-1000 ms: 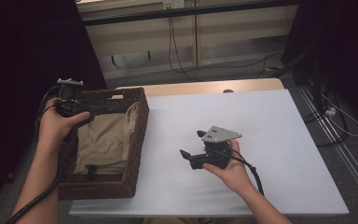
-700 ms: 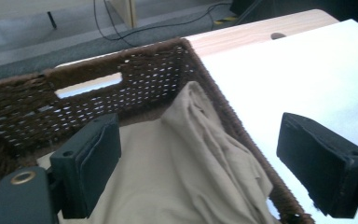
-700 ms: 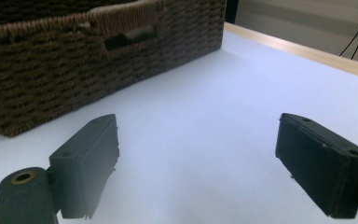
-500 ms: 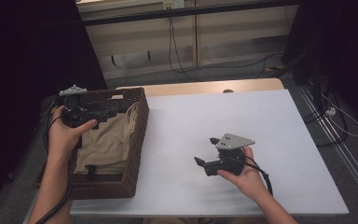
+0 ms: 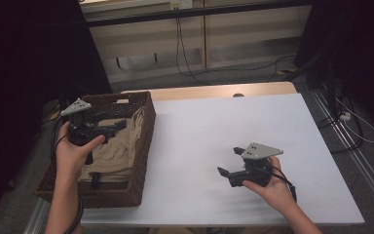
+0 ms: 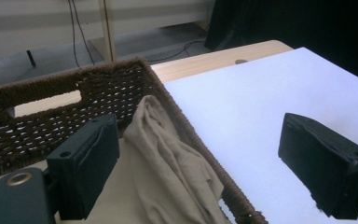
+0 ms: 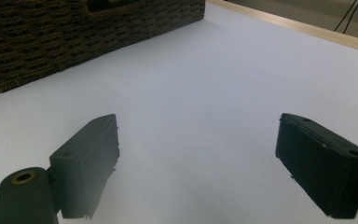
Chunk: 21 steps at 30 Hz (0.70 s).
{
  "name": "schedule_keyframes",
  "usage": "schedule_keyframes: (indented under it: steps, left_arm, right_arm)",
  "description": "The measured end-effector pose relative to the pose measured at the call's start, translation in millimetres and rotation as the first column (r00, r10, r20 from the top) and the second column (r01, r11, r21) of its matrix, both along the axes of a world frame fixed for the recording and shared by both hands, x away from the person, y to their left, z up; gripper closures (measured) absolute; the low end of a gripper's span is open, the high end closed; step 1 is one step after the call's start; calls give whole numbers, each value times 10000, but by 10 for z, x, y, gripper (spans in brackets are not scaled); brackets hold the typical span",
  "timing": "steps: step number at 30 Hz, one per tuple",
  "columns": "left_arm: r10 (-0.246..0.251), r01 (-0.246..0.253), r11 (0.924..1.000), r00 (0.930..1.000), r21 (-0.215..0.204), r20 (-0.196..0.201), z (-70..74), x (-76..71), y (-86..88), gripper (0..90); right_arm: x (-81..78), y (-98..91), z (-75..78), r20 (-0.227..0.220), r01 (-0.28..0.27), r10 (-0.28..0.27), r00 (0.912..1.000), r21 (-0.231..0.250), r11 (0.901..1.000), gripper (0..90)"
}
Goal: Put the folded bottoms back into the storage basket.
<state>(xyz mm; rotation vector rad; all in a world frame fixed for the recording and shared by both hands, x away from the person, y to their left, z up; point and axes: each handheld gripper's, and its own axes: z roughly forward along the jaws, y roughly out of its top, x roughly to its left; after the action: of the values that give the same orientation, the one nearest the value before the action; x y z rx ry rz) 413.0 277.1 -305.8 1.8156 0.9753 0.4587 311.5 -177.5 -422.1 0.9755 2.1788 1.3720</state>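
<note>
Largest first: white-topped rectangular counter (image 5: 214,146) with a pale wooden strip along its far edge, bare across the middle and right of the high view. At the left edge, dark brown woven wicker basket (image 5: 143,146), rectangular, with a slot handle cut in the far wall; same basket in the left claw view (image 6: 65,98) and at the upper left of the right claw view (image 7: 74,32).

Inside the basket: crumpled beige cloth garment (image 5: 121,148), filling most of the floor, bunched up against the right wall, one fold riding nearly to the rim (image 6: 168,154). Small dark tab or buckle on the cloth near the lower part of the basket; too small to name.

Changed over the last second: left claw (image 5: 119,124) brought from the basket's far left corner inward and lower, now above the cloth at the far end, pointing toward the right wall. Jaws wide apart, nothing between them, not touching the fabric. Right claw (image 5: 228,163) slid from centre frame toward the lower right, now low over bare counter, well apart from the basket. Jaws likewise wide, empty.

Reading of this: likely the approach to a grasp on the garment for lifting out, left side leading, right side standing by over the open landing area.
</note>
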Motion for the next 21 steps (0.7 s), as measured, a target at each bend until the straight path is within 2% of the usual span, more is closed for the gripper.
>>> schedule_keyframes:
  steps: [8,16,21]
  left_arm:
    - [62,-14,9971,9980,-757,632,-8,-118,7,122]
    - [-184,293,9952,9931,-930,1159,20,-222,-18,112]
    - [-280,481,9904,9880,-1298,1521,-47,-294,-29,106]
  right_arm:
    - [-58,-185,-34,-77,200,-200,9998,-8,9998,132]
    - [-116,-335,-64,-184,389,-390,9991,-42,9992,132]
    - [-156,-441,-107,-250,554,-558,9981,-162,9983,131]
